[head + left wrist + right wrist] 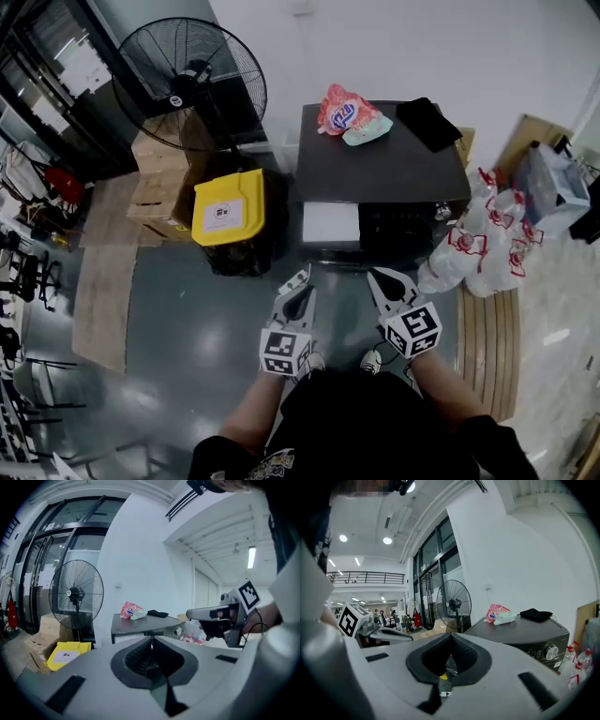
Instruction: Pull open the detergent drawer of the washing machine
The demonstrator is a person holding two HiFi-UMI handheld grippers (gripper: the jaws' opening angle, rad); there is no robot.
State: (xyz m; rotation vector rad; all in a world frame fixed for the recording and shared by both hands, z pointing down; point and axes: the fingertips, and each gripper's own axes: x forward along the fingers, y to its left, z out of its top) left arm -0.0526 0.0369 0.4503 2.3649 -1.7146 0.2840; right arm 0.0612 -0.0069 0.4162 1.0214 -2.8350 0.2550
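Nearest, the left gripper [302,277] and right gripper [376,275] hang short of the washing machine [384,173], fingers pressed together on nothing. Beyond them its pale detergent drawer [330,225] looks shut, at the panel's left. Closed fingers would likely skid off its front.

L tongs [300,277], R tongs [378,278]: 2; 1 washer [375,169], 1 fan [192,80], 1 bin [228,208].

Open floor [339,281] before washing machine [384,169], yellow-lidded bin [228,208] at left, plastic bags [483,246] at right
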